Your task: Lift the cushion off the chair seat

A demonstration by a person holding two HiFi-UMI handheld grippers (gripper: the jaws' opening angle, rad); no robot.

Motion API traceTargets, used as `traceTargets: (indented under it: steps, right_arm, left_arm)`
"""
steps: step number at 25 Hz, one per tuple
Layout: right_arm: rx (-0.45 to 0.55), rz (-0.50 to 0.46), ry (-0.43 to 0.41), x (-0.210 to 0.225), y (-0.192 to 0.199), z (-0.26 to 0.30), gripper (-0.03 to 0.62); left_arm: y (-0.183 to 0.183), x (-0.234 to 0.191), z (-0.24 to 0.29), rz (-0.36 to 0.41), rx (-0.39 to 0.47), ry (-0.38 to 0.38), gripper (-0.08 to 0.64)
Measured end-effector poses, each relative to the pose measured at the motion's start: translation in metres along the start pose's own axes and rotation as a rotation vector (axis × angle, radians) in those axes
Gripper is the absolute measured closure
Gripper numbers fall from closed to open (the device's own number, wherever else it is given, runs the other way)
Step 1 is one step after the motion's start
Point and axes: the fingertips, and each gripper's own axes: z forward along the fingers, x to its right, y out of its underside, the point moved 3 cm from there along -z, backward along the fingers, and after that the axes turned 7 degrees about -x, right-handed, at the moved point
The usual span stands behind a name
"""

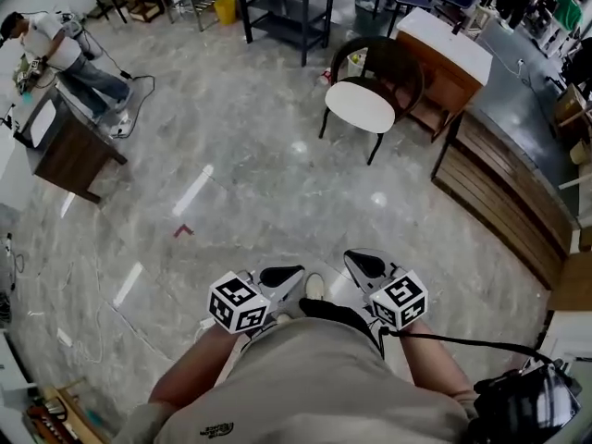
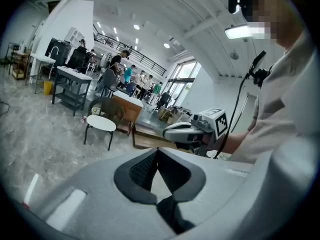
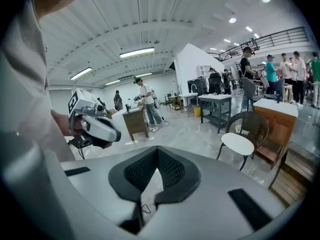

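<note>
The chair point(image 1: 372, 89) has a black frame and a rounded back, and stands well ahead of me on the grey floor. A white oval cushion point(image 1: 361, 106) lies flat on its seat. Both grippers are held close to my body, far from the chair. My left gripper point(image 1: 294, 272) and my right gripper point(image 1: 356, 259) both have their jaws shut with nothing in them. In the left gripper view the cushion point(image 2: 101, 123) is small and left of the closed tips point(image 2: 157, 149). The right gripper view has the cushion point(image 3: 238, 144) to the right of its closed tips point(image 3: 157, 148).
A wooden counter point(image 1: 449, 58) stands just behind the chair, and a slatted wooden platform point(image 1: 504, 192) runs along the right. A black table point(image 1: 282, 3) is at the back. A person works at a brown desk point(image 1: 69, 151) at far left. Cables trail over the floor on the left.
</note>
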Motion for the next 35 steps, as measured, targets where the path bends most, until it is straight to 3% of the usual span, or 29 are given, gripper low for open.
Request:
traceTargets:
  steps: [9, 14, 18, 25, 31, 35]
  right_arm:
    - [0.059, 0.026, 0.003, 0.091, -0.034, 0.023, 0.575]
    - [0.082, 0.102, 0.017, 0.126, -0.042, 0.039, 0.568]
    - [0.082, 0.185, 0.02, 0.149, -0.048, 0.061, 0.509]
    - [0.047, 0.273, 0.122, 0.21, -0.083, 0.122, 0.489]
    - [0.021, 0.352, 0.23, 0.257, -0.124, 0.183, 0.489]
    - [0.026, 0.48, 0.272, 0.293, -0.122, 0.227, 0.489]
  left_arm:
    - [-0.086, -0.042, 0.052, 0.023, 0.019, 0.012, 0.552]
    - [-0.115, -0.069, 0.071, 0.024, 0.012, 0.017, 0.551]
    - [-0.133, -0.103, 0.082, 0.024, -0.002, 0.037, 0.545]
    - [-0.185, -0.199, 0.103, 0.049, -0.046, 0.122, 0.531]
    - [-0.241, -0.283, 0.101, 0.117, -0.111, 0.184, 0.532]
    - [-0.262, -0.334, 0.099, 0.143, -0.136, 0.214, 0.534]
